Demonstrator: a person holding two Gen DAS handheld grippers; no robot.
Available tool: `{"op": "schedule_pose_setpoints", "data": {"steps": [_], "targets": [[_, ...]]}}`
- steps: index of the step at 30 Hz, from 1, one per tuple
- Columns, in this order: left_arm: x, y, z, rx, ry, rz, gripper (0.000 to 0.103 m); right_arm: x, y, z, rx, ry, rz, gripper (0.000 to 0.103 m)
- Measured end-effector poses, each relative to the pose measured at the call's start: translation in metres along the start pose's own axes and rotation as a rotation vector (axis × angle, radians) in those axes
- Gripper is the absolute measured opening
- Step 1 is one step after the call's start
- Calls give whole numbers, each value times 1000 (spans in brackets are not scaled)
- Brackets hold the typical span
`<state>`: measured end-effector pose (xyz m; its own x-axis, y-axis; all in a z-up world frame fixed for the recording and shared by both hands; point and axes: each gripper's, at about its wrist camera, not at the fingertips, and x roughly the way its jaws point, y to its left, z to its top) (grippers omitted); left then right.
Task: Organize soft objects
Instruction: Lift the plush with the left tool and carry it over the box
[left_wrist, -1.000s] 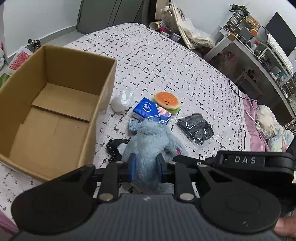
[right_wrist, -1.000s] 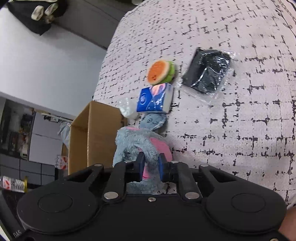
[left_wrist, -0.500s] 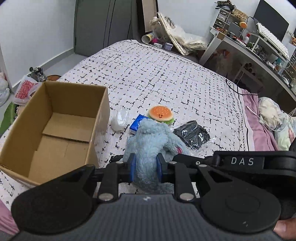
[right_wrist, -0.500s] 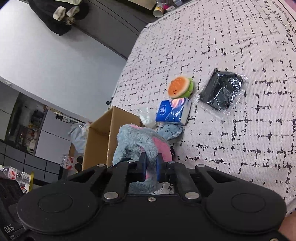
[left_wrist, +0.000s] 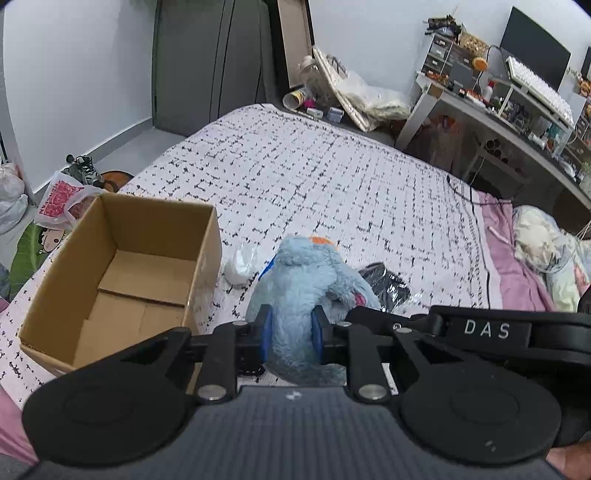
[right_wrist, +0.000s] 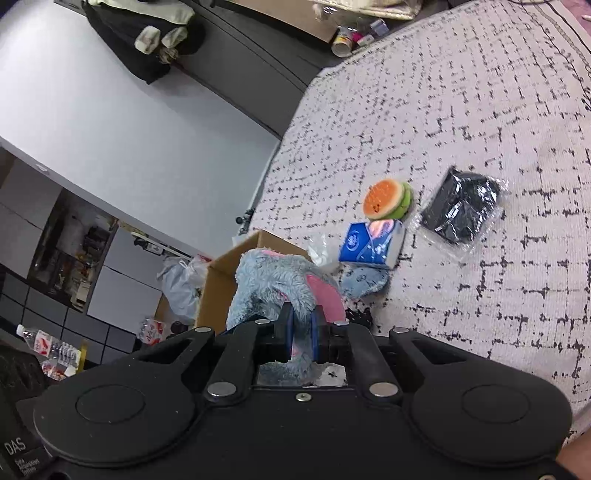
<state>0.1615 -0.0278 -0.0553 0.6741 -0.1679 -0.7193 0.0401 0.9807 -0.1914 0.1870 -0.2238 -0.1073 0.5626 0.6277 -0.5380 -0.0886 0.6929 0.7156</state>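
A blue plush toy with pink ears (left_wrist: 308, 280) is held up above the bed by both grippers. My left gripper (left_wrist: 291, 328) is shut on its body. My right gripper (right_wrist: 300, 328) is shut on another part of the plush (right_wrist: 280, 284). An open cardboard box (left_wrist: 122, 266), with nothing inside, stands on the bed to the left of the toy; it shows behind the plush in the right wrist view (right_wrist: 221, 280). A burger-shaped soft toy (right_wrist: 387, 199), a blue tissue pack (right_wrist: 371, 243), a black packet in clear wrap (right_wrist: 461, 214) and a white plastic-wrapped item (left_wrist: 240, 264) lie on the bed.
The bed has a white cover with black marks (left_wrist: 332, 177). A small blue plush piece (right_wrist: 364, 282) lies by the tissue pack. A cluttered desk (left_wrist: 517, 110) stands at the right. Plastic bags (left_wrist: 62, 199) lie on the floor at the left.
Both grippers have lifted the blue plush higher off the bed. It now hides most of the tissue pack and burger toy in the left wrist view.
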Motion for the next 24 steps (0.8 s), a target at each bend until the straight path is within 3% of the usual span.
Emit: {"op": "schedule_pose_setpoints", "data": {"steps": [13, 24], "targets": [[-31, 16, 20, -38, -79, -5, 19, 2, 32, 15, -81, -5, 92, 11], [-42, 41, 35, -92, -114, 7, 18, 22, 64, 27, -186, 59, 129, 15]]}}
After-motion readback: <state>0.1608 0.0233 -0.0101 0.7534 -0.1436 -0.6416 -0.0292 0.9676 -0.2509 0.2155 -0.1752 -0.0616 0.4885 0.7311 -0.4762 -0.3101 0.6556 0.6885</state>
